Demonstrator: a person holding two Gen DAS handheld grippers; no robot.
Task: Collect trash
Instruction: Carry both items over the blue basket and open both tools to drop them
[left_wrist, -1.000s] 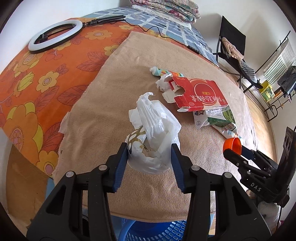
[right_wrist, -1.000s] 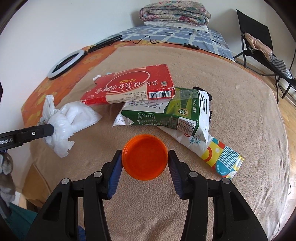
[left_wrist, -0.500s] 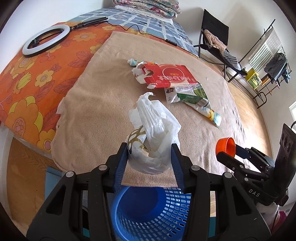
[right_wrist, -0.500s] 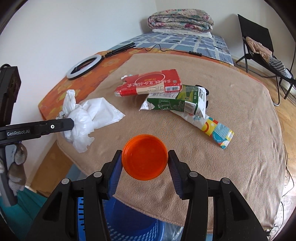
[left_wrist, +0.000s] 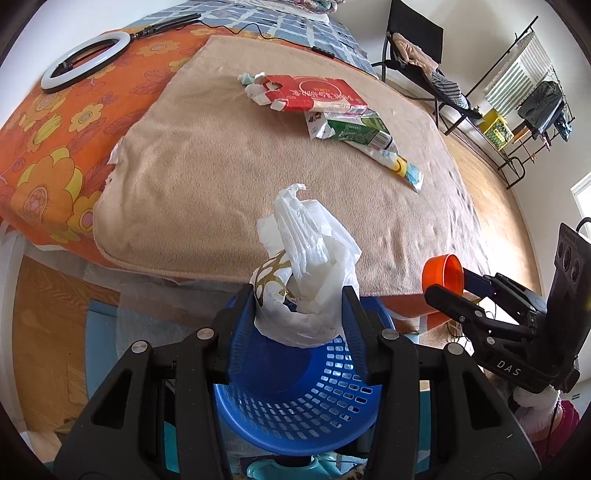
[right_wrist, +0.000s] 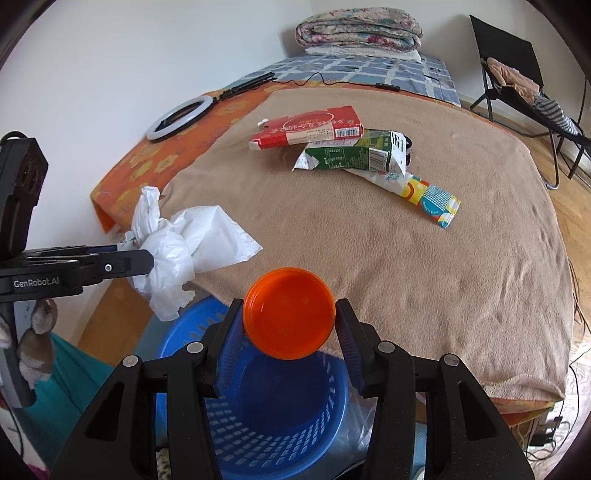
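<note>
Both grippers now hang over the blue basket (left_wrist: 295, 398) beside the bed (right_wrist: 406, 258), the left gripper (left_wrist: 299, 306) with its fingers closed on a white plastic bag (left_wrist: 310, 266), the right gripper (right_wrist: 289, 325) on an orange lid (right_wrist: 289, 317), so I think the next move is only to let go.

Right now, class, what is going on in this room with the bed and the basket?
A person is clearing trash off a bed with two hand-held grippers. The left gripper is shut on a crumpled white plastic bag, and the right gripper is shut on an orange lid. Both hang above a blue basket at the foot of the bed. A red carton, a green carton and a colourful wrapper lie on the tan blanket.
</note>
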